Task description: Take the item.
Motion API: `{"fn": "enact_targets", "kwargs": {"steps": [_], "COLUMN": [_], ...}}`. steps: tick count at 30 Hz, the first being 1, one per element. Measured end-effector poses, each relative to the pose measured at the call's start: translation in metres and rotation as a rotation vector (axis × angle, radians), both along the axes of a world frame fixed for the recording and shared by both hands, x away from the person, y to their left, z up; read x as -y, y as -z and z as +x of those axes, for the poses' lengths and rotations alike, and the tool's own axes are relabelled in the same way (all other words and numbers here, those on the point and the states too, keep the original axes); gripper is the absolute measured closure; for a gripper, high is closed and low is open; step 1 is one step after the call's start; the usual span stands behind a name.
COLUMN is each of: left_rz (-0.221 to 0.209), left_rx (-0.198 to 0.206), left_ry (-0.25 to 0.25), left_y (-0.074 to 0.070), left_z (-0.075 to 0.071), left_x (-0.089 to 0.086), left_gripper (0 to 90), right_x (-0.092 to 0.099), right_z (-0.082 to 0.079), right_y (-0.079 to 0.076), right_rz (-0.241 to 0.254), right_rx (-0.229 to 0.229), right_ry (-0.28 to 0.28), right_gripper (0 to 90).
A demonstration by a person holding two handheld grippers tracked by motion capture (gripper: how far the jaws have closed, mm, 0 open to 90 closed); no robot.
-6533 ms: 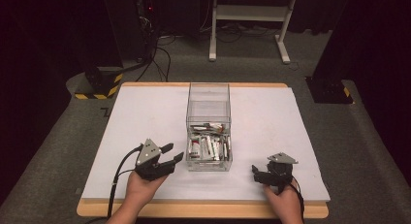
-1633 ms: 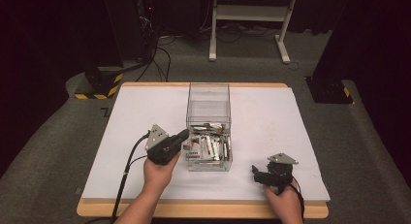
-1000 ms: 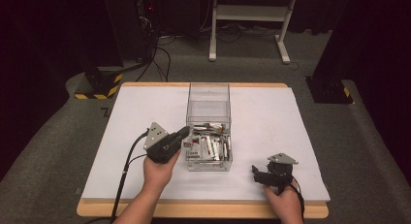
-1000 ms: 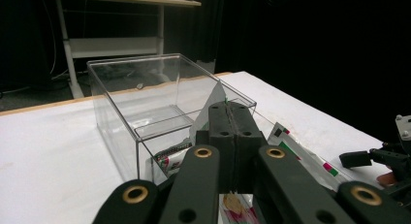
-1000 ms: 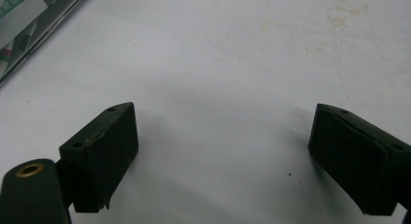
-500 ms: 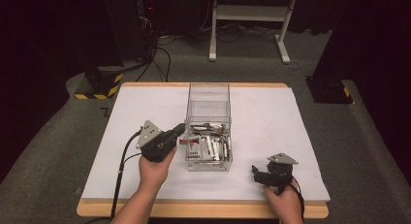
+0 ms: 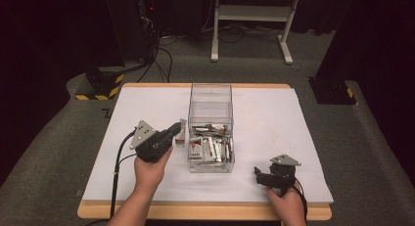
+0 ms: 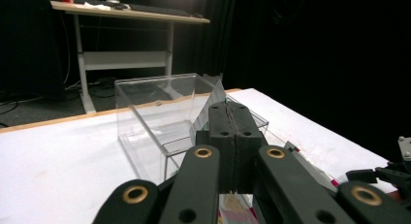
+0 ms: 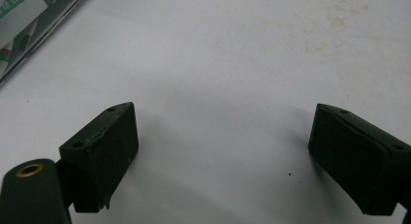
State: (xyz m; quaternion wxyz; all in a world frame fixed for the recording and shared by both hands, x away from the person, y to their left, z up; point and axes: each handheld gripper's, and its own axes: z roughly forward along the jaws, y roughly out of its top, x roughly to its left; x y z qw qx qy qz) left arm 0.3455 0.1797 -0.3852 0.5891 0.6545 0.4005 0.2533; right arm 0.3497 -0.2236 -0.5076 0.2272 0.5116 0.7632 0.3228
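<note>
On the white table [image 7: 147, 103], the left gripper [image 7: 175, 130] is pinching a sachet [image 7: 181, 134] beside the clear box [image 7: 210, 96] — the right gripper [image 7: 258, 173] is resting wide open, well apart.

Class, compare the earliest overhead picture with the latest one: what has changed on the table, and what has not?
The left claw went into the clear box, shut on a packet, and lifted it out to the box's left. The right claw stayed open, resting on the table; the box did not move.

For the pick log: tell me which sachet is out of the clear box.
The sachet pinched in the left gripper, held left of the clear box; the other sachets lie inside it.
</note>
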Motion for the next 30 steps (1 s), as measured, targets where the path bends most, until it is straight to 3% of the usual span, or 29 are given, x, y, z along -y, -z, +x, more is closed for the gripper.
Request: {"fn": "enact_targets", "kwargs": {"steps": [16, 30], "left_rz": [0.024, 0.044], "left_rx": [-0.016, -0.046], "left_ry": [-0.061, -0.096], "left_y": [0.004, 0.014], "left_z": [0.002, 0.013], "left_x": [-0.033, -0.049], "left_gripper": [89.6, 89.6], "right_x": [0.0, 0.0], "right_z": [0.0, 0.0], "right_y": [0.0, 0.0], "right_rz": [-0.001, 0.0], "right_rx": [0.002, 0.006], "right_ry": [0.001, 0.002], "right_gripper": [10.6, 10.7]}}
